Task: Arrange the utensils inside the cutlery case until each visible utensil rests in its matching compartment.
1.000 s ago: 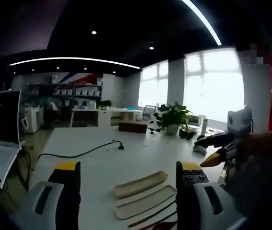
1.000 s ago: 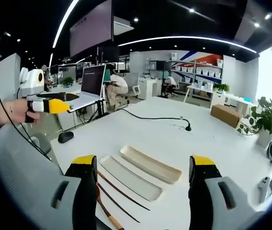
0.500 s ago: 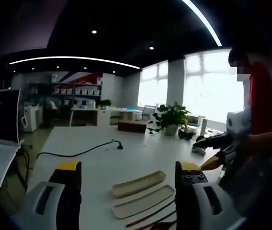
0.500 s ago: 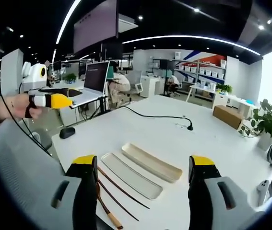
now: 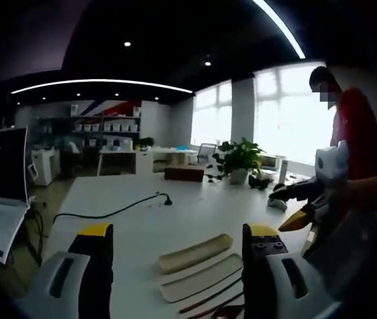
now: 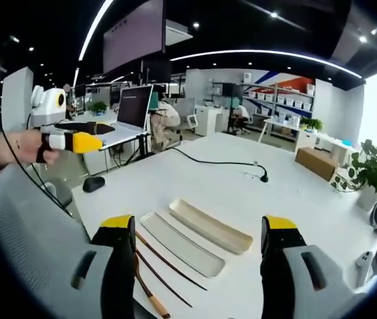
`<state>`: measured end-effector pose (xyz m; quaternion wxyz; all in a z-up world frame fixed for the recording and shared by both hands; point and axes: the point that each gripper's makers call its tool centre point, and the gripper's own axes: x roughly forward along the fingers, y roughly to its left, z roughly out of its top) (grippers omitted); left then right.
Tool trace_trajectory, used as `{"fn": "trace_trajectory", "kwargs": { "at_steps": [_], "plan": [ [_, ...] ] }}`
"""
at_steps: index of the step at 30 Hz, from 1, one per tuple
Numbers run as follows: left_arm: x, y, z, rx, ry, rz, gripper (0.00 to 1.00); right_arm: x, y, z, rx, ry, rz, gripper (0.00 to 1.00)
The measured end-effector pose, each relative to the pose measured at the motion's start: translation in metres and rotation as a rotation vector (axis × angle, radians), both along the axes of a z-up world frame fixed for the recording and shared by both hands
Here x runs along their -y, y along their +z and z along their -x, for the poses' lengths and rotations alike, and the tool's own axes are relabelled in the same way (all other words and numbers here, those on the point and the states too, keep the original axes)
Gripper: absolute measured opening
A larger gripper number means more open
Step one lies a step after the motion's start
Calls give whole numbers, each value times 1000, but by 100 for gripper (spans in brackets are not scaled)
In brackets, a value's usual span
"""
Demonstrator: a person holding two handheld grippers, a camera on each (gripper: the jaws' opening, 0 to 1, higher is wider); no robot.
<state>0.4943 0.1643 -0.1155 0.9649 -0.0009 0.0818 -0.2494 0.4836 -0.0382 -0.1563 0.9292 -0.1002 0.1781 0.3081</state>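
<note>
Cutlery case halves lie side by side on the white table (image 6: 288,199) — the deeper beige tray (image 6: 209,226) and the flatter lid (image 6: 181,244) touching along their long edges. Two dark chopsticks (image 6: 168,264) lie just beside the lid toward 7 o'clock, with a wooden-handled utensil (image 6: 149,292) beyond them. Both claws hover above the table, empty, jaws wide apart: right gripper (image 6: 196,242), left gripper (image 5: 175,249). A black cable (image 6: 218,163) lies at 12 o'clock.

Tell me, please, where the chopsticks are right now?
In the right gripper view, the chopsticks lie on the white table, beside the flat lid, nearest the gripper's left jaw.
</note>
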Motion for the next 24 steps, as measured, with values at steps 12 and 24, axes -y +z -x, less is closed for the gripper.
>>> {"fn": "trace_trajectory", "kwargs": {
  "at_steps": [12,24],
  "plan": [
    [3,-3,0,-6,-12,-7,82,3,4,-1,13,-18,-6,76],
    [8,-4,1,-3,-31,-34,83,-9,-16,3,-6,121,146,63]
  ]
}}
